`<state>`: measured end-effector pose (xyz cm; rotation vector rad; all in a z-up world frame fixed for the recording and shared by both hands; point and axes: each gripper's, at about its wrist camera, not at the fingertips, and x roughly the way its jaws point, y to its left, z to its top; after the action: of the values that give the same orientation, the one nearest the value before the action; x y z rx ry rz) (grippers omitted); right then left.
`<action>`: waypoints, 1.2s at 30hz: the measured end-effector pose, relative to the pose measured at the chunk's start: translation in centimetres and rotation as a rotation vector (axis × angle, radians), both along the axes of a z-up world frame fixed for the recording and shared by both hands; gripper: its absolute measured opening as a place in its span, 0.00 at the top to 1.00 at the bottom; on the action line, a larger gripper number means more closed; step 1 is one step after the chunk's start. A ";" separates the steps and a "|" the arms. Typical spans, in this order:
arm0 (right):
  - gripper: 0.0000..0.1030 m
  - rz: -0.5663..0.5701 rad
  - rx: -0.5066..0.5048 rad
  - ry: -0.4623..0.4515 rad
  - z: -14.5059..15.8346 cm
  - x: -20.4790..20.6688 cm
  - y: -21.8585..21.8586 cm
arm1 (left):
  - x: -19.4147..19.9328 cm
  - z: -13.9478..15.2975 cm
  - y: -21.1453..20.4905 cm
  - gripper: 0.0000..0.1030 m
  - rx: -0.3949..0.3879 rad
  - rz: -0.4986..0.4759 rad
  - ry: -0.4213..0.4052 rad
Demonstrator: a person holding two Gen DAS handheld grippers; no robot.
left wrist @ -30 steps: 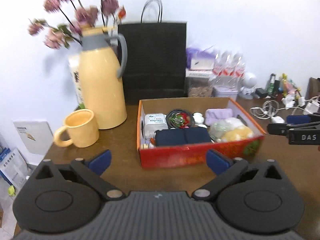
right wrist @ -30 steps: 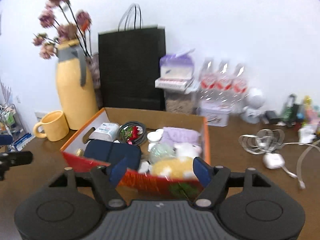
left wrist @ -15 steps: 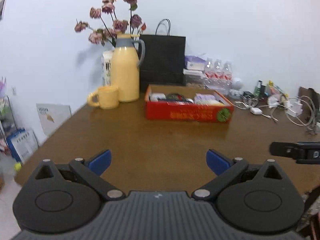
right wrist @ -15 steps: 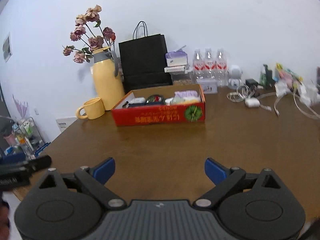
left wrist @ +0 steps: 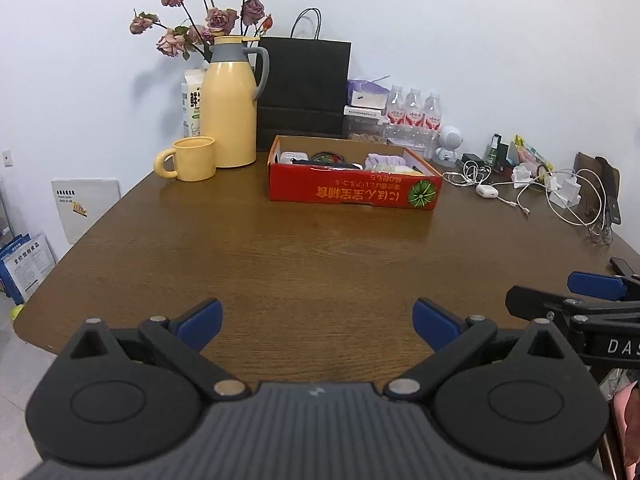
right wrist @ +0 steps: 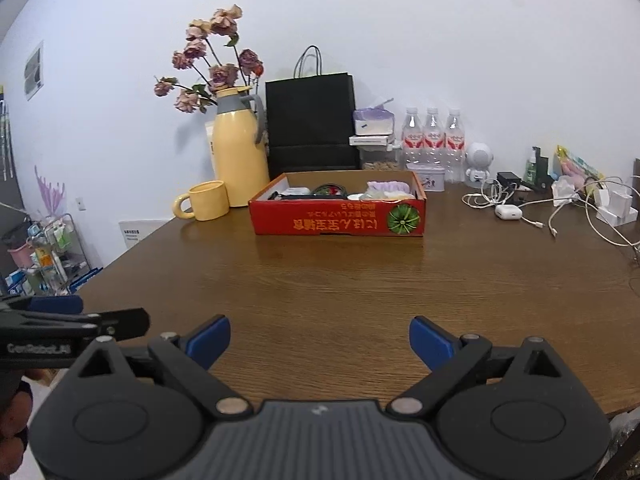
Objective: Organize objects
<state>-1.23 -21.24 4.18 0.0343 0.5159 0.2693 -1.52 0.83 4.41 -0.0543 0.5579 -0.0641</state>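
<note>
A red cardboard box (left wrist: pixel 354 189) (right wrist: pixel 338 218) sits toward the back of the brown table, filled with several small items, among them a dark pouch, a coiled cable and a purple cloth. My left gripper (left wrist: pixel 317 318) hangs open over the table's near edge, with nothing between its blue-padded fingers. My right gripper (right wrist: pixel 320 338) is open too, likewise empty, at the near edge. Each gripper shows at the side of the other's view. Both are far from the box.
A yellow thermos jug (left wrist: pixel 229 108) with dried roses and a yellow mug (left wrist: pixel 191 159) stand left of the box. A black paper bag (left wrist: pixel 304 92), water bottles (left wrist: pixel 414 114) and tangled white cables (left wrist: pixel 560 192) line the back and right.
Both grippers pulled far back from the box to the near table edge, mostly in the first half second. The right gripper's jaws widened. The box stayed in place.
</note>
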 end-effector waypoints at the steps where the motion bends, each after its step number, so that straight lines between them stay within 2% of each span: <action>1: 0.06 -0.001 0.004 -0.001 0.0 0.0 0.0 | 0.0 0.1 -0.1 0.00 0.000 -0.003 -0.004; 29: 0.06 -0.032 0.003 0.043 -0.9 0.5 -0.3 | -0.1 -0.2 -0.5 0.00 0.030 -0.022 0.010; 36: 0.06 -0.030 0.010 0.029 -0.7 0.3 -0.3 | -0.2 -0.2 -0.8 0.00 0.047 -0.029 0.009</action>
<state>-0.88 -21.58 3.46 0.0562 0.5427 0.2419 -1.70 0.02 4.25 -0.0003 0.5689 -0.0791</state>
